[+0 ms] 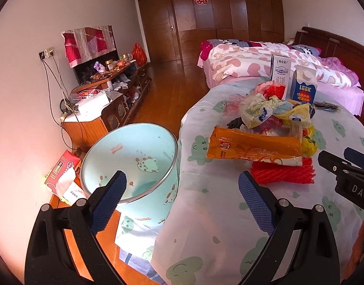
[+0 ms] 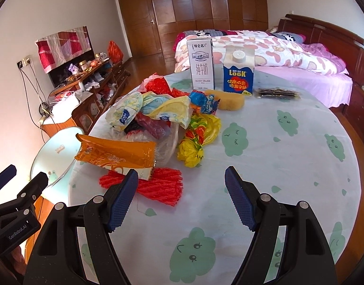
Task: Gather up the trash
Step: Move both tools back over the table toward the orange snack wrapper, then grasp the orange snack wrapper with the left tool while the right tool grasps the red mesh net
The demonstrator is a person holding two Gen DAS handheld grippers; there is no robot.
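A heap of trash lies on the round table [image 2: 288, 166]: an orange snack wrapper [image 2: 118, 153] [image 1: 253, 146] over a red foam net [image 2: 156, 184] [image 1: 284, 172], crumpled pale bags [image 2: 144, 104] [image 1: 255, 109] and a yellow bag [image 2: 196, 140]. A light blue bin [image 1: 134, 163] [image 2: 56, 154] stands on the floor by the table's left edge. My left gripper [image 1: 182, 186] is open, one finger over the bin, the other over the table edge. My right gripper [image 2: 180, 180] is open above the cloth, its left finger just in front of the red net. Neither holds anything.
A white milk carton [image 2: 201, 64], a blue carton [image 2: 239, 71], a yellow sponge [image 2: 229, 101] and dark packets [image 2: 277, 93] sit at the table's far side. A bed [image 2: 265, 49] lies beyond. A cluttered cabinet [image 1: 106, 95] and a tissue box [image 1: 61, 173] are at the left.
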